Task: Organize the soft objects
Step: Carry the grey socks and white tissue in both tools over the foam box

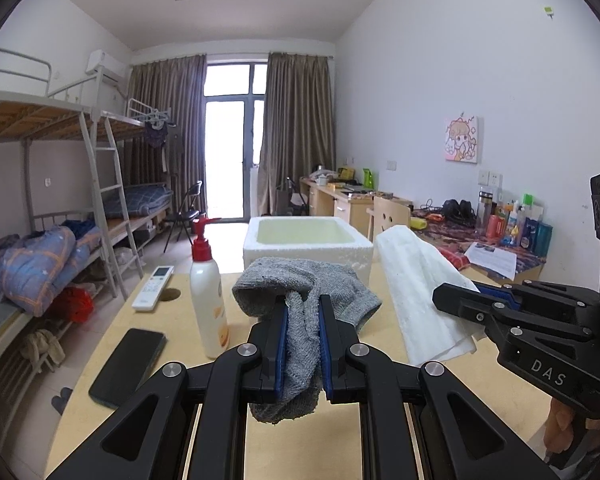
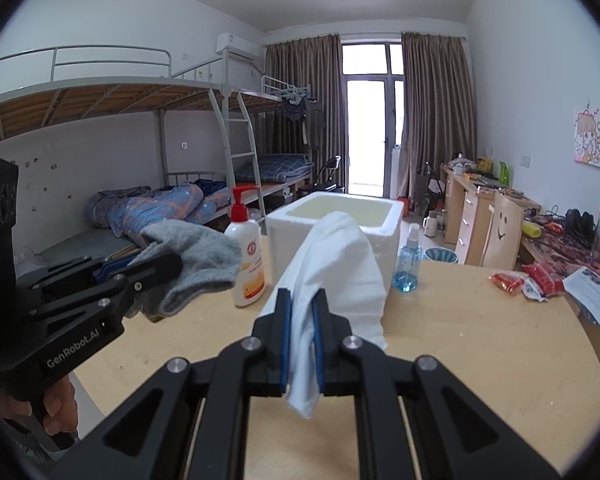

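Note:
My left gripper (image 1: 303,304) is shut on a grey sock (image 1: 312,284), which droops over and below its blue pads above the table. My right gripper (image 2: 301,298) is shut on a white cloth (image 2: 336,264) that hangs from its fingers. A white foam box (image 1: 306,242) with an open top stands on the far side of the table, just beyond both held items. In the left wrist view the right gripper (image 1: 458,304) appears at the right holding the white cloth (image 1: 416,280). In the right wrist view the left gripper (image 2: 168,266) appears at the left with the grey sock (image 2: 196,256).
On the wooden table (image 2: 480,340) stand a lotion pump bottle (image 1: 207,300), a black phone (image 1: 128,366), a white remote (image 1: 153,289), a blue spray bottle (image 2: 409,264) and red snack packets (image 2: 528,280). Bunk beds (image 1: 60,208) line the left wall; cluttered desks (image 1: 500,232) line the right.

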